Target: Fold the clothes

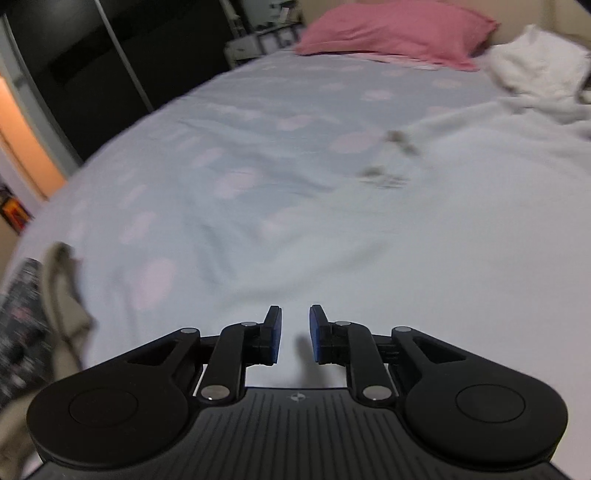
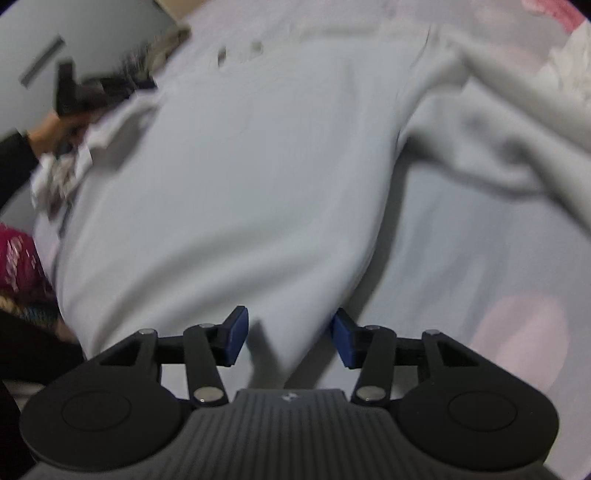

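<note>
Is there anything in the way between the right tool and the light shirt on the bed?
Nothing visible. The right tool is open, and the pale shirt's edge already lies between its blue pads, without being pinched.

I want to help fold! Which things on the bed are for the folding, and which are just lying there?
For the folding:
pale grey sweatshirt
right gripper, open at its hem
left gripper, open, empty

Just lying about:
pink pillow
white crumpled cloth
beige garment
cloud-print bedsheet
</note>
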`<control>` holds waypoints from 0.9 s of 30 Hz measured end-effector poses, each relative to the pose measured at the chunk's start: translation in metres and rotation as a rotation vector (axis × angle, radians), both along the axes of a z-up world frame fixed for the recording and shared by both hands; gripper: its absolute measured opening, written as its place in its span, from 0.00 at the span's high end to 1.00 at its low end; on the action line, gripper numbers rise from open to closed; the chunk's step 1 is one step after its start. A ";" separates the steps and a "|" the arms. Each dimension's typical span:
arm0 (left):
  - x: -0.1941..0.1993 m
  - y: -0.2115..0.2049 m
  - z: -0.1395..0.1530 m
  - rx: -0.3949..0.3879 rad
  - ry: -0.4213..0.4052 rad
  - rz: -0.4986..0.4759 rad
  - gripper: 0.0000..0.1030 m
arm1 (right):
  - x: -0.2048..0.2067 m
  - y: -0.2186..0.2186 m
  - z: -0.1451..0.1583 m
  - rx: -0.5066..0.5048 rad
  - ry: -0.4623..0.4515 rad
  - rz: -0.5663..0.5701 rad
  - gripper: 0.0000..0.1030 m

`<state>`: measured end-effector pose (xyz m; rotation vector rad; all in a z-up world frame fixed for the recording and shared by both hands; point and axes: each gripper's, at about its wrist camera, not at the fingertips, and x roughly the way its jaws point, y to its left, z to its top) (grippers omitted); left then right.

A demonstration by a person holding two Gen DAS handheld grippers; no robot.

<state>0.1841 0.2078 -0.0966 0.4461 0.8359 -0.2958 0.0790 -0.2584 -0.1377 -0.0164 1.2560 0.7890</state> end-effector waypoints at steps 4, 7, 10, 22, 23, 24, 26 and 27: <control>-0.035 -0.027 -0.010 0.014 0.081 -0.051 0.83 | -0.015 -0.001 0.007 -0.045 0.010 0.002 0.96; -0.054 -0.039 -0.026 0.077 0.114 -0.061 0.84 | -0.026 -0.019 0.023 -0.058 -0.010 -0.037 0.96; -0.062 -0.040 -0.026 0.083 0.122 0.001 0.84 | -0.041 -0.026 0.028 -0.049 -0.074 -0.106 0.95; -0.162 -0.081 0.043 0.082 0.194 -0.066 0.80 | -0.106 -0.019 -0.017 0.013 -0.019 0.094 0.69; -0.170 -0.084 0.045 0.088 0.202 -0.076 0.80 | -0.105 -0.017 -0.018 -0.024 -0.031 0.089 0.94; -0.178 -0.087 0.047 0.094 0.209 -0.086 0.80 | -0.103 -0.019 -0.016 -0.031 -0.023 0.080 0.94; -0.195 -0.091 0.053 0.103 0.223 -0.104 0.80 | -0.105 -0.025 -0.003 -0.026 -0.014 0.086 0.94; -0.203 -0.091 0.056 0.102 0.227 -0.108 0.80 | -0.108 -0.029 0.006 -0.034 -0.029 0.107 0.94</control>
